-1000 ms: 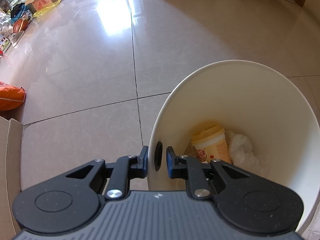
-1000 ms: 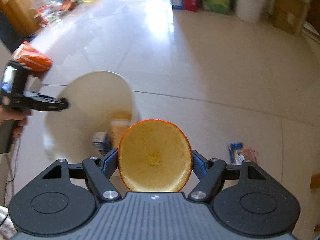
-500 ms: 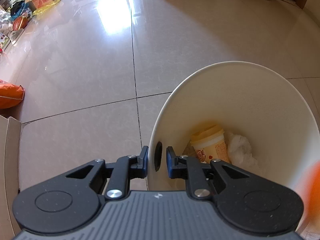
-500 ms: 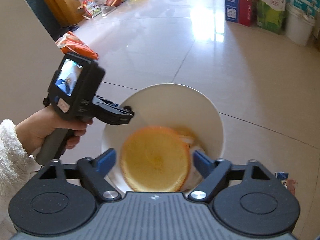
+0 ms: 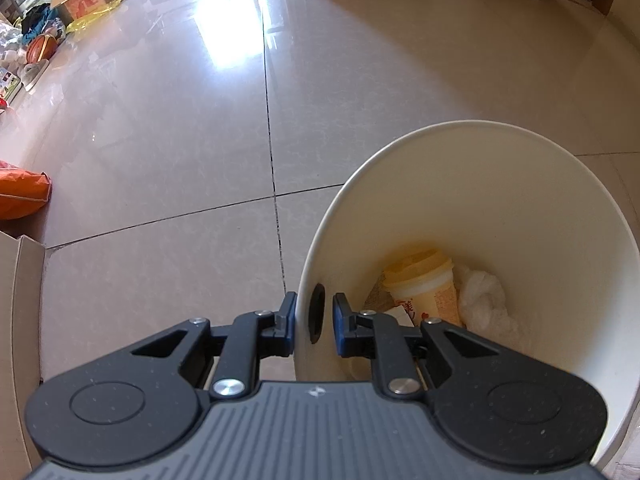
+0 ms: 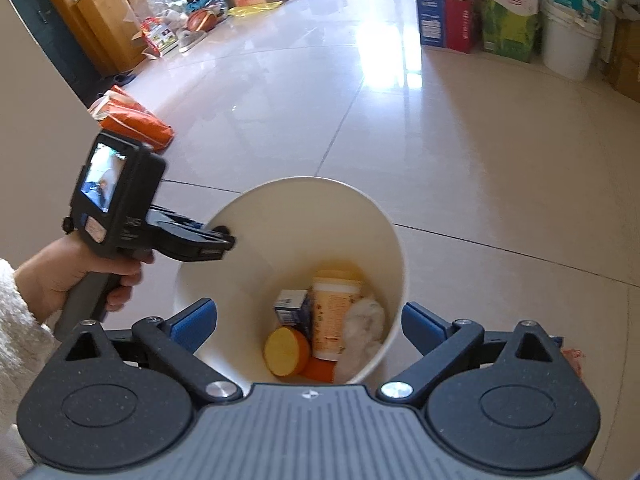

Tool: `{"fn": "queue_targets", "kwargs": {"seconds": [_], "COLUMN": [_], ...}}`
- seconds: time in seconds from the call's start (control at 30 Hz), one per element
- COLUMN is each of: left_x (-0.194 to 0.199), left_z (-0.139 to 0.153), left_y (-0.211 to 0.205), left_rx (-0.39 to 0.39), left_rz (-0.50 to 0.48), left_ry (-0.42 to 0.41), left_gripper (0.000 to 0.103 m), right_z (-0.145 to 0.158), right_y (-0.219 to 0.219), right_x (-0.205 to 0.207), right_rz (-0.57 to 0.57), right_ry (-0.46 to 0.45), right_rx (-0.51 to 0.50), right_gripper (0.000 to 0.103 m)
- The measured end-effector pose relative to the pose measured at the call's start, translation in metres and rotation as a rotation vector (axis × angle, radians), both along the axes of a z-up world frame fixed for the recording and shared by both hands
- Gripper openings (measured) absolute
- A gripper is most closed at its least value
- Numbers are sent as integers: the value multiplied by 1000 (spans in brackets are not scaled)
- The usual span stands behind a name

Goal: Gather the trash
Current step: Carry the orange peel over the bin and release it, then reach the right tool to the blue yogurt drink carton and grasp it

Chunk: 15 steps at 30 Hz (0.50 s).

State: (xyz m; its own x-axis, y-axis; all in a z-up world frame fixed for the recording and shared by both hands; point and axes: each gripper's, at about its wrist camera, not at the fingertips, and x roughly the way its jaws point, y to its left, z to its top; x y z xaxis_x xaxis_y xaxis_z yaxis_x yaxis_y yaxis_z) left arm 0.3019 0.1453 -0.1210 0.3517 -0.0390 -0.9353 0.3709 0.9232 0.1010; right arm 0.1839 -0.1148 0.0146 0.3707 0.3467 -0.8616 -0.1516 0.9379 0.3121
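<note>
A white trash bin (image 6: 256, 240) stands on the tiled floor. My left gripper (image 5: 314, 320) is shut on the bin's rim (image 5: 308, 276), one finger outside and one inside; the right wrist view shows it (image 6: 224, 240) at the bin's left edge, held by a hand (image 6: 72, 272). My right gripper (image 6: 308, 320) hangs over the bin mouth with its jaws opening wide and nothing between them. At the bottom lie an orange half (image 6: 286, 352), a yellow-lidded cup (image 6: 334, 312), a small carton (image 6: 292, 306) and crumpled white tissue (image 6: 364, 324). The cup (image 5: 424, 292) and tissue (image 5: 484, 304) also show in the left wrist view.
An orange bag (image 6: 136, 118) lies on the floor at left near a wall. A wrapper (image 6: 572, 360) lies by the right finger. Boxes (image 6: 452, 4) and a white bucket (image 6: 568, 44) line the far wall. A cardboard edge (image 5: 20, 320) is at the left.
The orange half left my right gripper's jaws and dropped into the bin. The right gripper's jaws spread wide as it moved over the bin. The left gripper kept still on the rim.
</note>
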Motion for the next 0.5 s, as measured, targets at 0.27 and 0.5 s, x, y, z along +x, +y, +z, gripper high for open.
{"fn": "queue_targets", "kwargs": {"seconds": [0.27, 0.5], "left_x": [-2, -3], "left_z": [-3, -4], "left_y": [-4, -5], "left_rx": [22, 24], "left_rz": [-10, -3], "left_ry": [-6, -5], "left_gripper": [16, 16], "right_z": [-20, -69], "right_y": [-58, -116], "right_x": [-16, -31], "right_rz": [-77, -161], "right_ry": [1, 40], "right_rx": [-56, -108], "right_gripper": [103, 103]}}
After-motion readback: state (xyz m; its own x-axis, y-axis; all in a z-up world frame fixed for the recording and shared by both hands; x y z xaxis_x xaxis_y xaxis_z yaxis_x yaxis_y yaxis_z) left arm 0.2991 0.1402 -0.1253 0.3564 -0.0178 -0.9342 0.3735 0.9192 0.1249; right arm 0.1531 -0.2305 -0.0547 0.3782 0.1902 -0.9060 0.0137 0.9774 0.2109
